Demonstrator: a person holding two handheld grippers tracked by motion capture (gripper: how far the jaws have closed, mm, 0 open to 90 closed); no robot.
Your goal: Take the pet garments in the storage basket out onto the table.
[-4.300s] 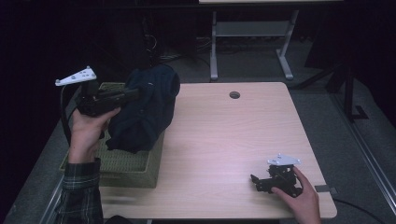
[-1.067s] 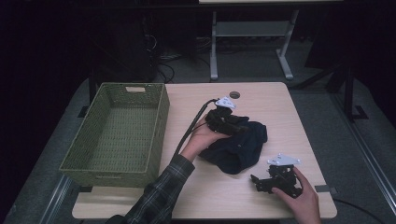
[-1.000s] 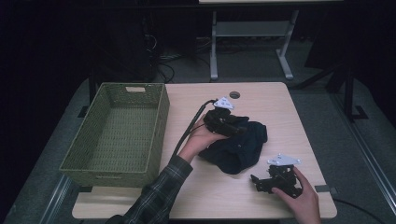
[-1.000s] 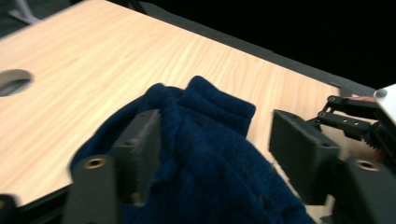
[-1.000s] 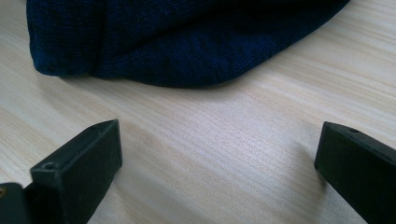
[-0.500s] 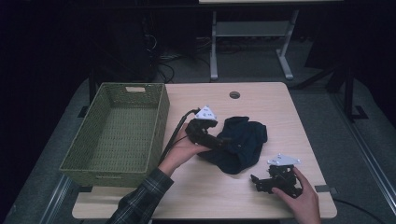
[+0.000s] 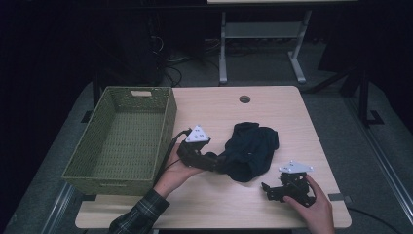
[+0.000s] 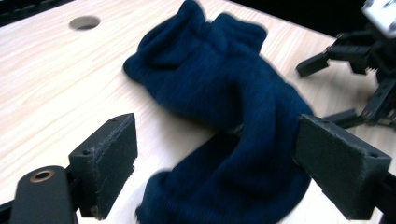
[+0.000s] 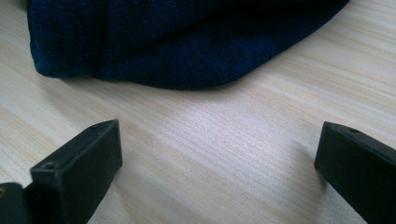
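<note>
Navy knit garment (image 7: 251, 150) lies bunched on tabletop (image 7: 214, 112); left tongs (image 8: 215, 172) just opened, straddling it — right tongs (image 9: 210, 172) open, empty. Risk: fabric snags a pad, drags.

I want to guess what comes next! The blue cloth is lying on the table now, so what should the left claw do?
Probably draw back a little. The left claw has just been opening, and its pads no longer press the dark blue cloth, which lies crumpled on the table beside the basket. Backing off would clear it for a fresh grasp.
</note>
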